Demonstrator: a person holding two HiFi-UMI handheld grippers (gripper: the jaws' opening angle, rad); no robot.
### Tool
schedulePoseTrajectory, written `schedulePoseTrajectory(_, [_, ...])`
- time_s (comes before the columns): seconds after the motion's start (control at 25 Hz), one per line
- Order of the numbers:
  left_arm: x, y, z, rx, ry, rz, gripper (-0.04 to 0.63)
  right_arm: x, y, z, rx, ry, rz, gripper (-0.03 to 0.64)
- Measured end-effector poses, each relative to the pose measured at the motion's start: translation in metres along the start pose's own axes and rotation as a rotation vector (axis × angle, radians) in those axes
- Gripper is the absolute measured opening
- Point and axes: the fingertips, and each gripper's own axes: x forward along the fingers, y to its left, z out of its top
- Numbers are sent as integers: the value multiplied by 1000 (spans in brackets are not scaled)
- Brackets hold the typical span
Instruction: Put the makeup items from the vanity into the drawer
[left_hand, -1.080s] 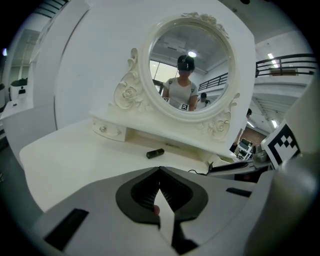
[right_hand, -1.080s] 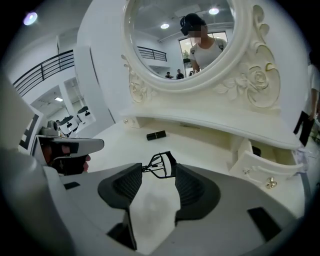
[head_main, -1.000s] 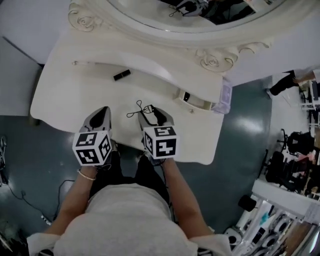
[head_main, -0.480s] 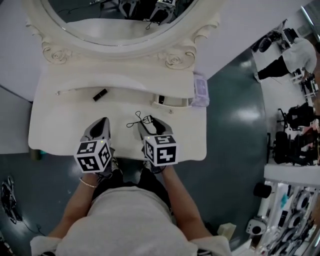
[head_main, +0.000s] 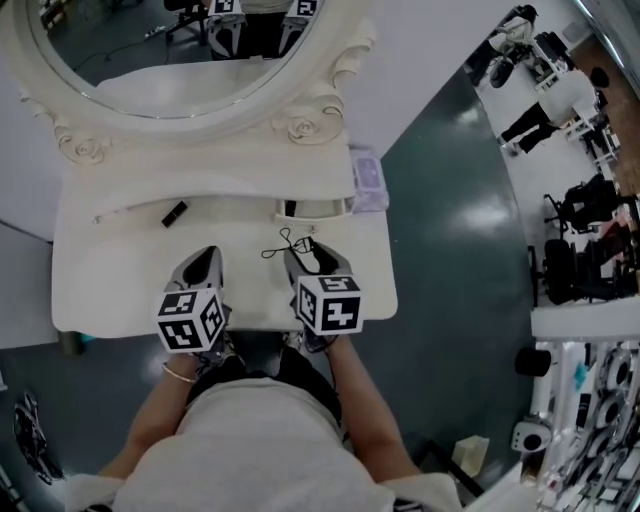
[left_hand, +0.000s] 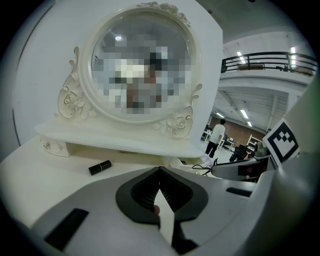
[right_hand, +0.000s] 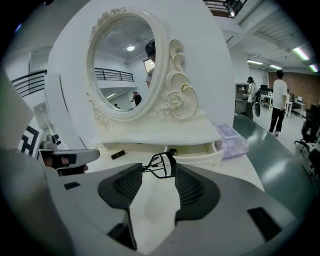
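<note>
A black wire eyelash curler (head_main: 286, 243) (right_hand: 162, 165) sits at the tips of my right gripper (head_main: 305, 247) (right_hand: 159, 168), whose jaws are shut on it just above the white vanity top (head_main: 110, 270). Right behind it is the open drawer (head_main: 313, 209) (right_hand: 200, 156), with a dark item inside. A black lipstick (head_main: 174, 213) (left_hand: 100, 167) lies under the shelf at the left. My left gripper (head_main: 208, 253) (left_hand: 160, 170) hovers over the vanity's front, shut and empty, its tips meeting.
A big oval mirror (head_main: 170, 50) in a carved frame stands at the back over a shelf. A clear lilac box (head_main: 367, 180) (right_hand: 231, 137) rests at the vanity's right end. People and racks stand on the green floor to the right.
Both grippers have moved right along the vanity. The right one has carried the eyelash curler closer to the open drawer. The head view has swung round.
</note>
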Motion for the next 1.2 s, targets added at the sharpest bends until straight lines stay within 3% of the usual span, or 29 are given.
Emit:
schedulePoseTrajectory(0.6, [44, -46, 7, 42, 33, -95, 3, -8, -55, 16, 77, -33, -85, 213])
schedulePoseTrajectory(1.2, [78, -41, 18, 20, 76, -77, 3, 26, -74, 35, 100, 28, -90, 213])
